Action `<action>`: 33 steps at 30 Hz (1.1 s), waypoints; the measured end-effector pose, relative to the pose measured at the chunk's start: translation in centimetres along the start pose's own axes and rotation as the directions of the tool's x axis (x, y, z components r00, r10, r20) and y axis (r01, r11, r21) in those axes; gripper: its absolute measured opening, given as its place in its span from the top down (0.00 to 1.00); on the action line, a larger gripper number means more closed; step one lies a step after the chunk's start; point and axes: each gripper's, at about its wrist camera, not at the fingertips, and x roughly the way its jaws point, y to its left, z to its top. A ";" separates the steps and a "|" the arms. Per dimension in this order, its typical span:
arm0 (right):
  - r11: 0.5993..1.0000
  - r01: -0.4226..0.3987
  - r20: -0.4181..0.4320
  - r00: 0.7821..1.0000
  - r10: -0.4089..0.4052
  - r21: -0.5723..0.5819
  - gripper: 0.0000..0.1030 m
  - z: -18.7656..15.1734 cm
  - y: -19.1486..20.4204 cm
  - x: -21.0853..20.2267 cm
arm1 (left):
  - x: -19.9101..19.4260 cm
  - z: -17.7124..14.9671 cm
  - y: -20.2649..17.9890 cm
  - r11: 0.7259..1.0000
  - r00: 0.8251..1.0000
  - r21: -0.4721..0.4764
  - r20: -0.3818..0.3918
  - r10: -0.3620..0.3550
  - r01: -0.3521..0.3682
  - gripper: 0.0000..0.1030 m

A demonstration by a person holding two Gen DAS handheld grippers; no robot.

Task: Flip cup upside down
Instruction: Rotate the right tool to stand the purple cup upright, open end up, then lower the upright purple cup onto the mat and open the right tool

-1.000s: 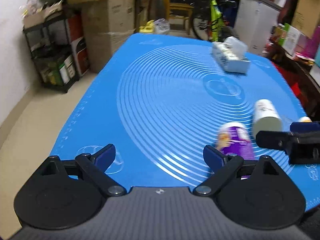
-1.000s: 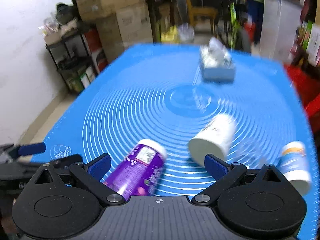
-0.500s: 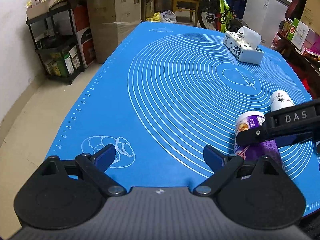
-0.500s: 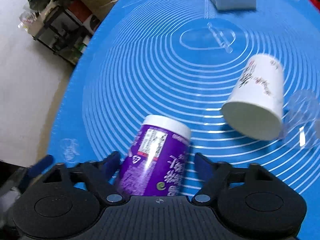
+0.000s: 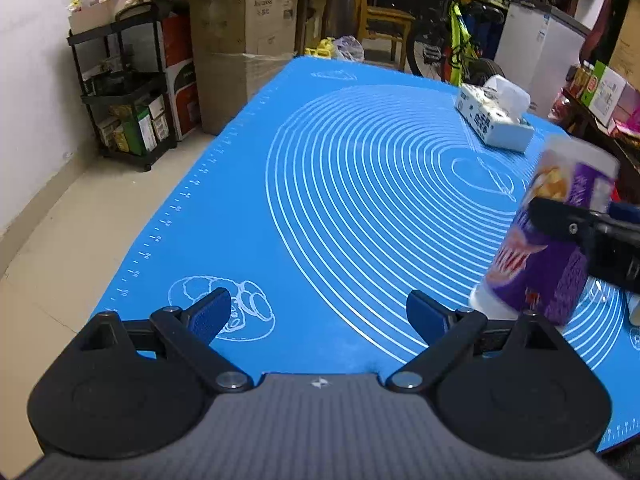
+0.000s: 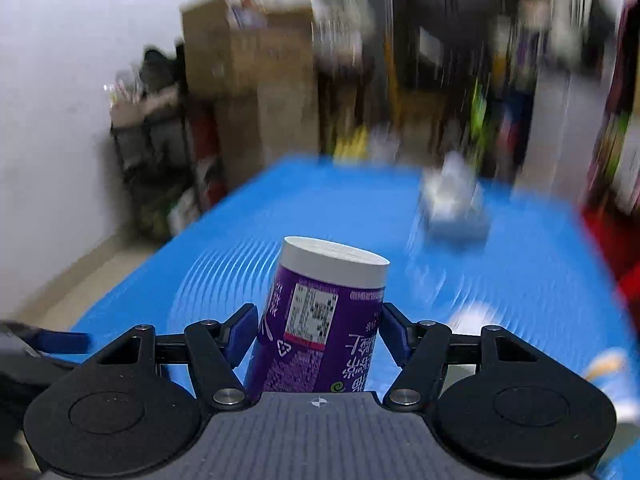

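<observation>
My right gripper [image 6: 318, 330] is shut on a purple cup with a white end [image 6: 320, 320]. The cup stands nearly upright between the blue pads, white end up, just above the blue mat [image 6: 280, 208]. In the left wrist view the same purple cup [image 5: 548, 240] shows at the right, tilted, with the right gripper's black finger across it. My left gripper [image 5: 320, 312] is open and empty, low over the near left part of the mat [image 5: 320, 184]. The white paper cup is a blurred white patch [image 6: 476, 316] to the right of the purple cup.
A white tissue box [image 5: 494, 120] lies at the far right of the mat, blurred in the right wrist view [image 6: 454, 208]. A small bottle [image 6: 608, 368] lies at the near right edge. Cardboard boxes [image 5: 244, 40], a black shelf [image 5: 120, 92] and a bicycle [image 5: 452, 40] stand beyond the table.
My right gripper closed on the lying purple cup, lifted it and swung it to nearly upright. The right wrist view now blurs from motion. My left gripper stayed open and moved little.
</observation>
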 end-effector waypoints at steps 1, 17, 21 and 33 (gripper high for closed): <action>0.998 0.030 0.064 0.998 -0.027 -0.046 0.34 -0.9 0.8 -0.5 | -0.1 0.0 0.0 1.000 1.000 -0.003 0.006 0.003 -0.003 0.09; 0.996 0.029 0.076 0.997 -0.023 -0.079 0.34 -5.6 1.9 -1.6 | -1.1 -1.5 -0.3 1.000 0.999 -0.008 0.051 -0.010 0.010 0.09; 0.998 0.016 0.043 0.999 -0.014 -0.058 0.29 -5.9 1.6 -1.8 | -1.4 -1.8 -0.5 1.000 0.998 -0.002 0.061 -0.006 0.006 0.09; 1.000 0.001 0.036 0.999 -0.002 0.025 0.09 -6.3 -2.8 -6.9 | -4.6 -2.6 -1.9 1.000 0.992 0.004 0.126 -0.024 0.024 0.09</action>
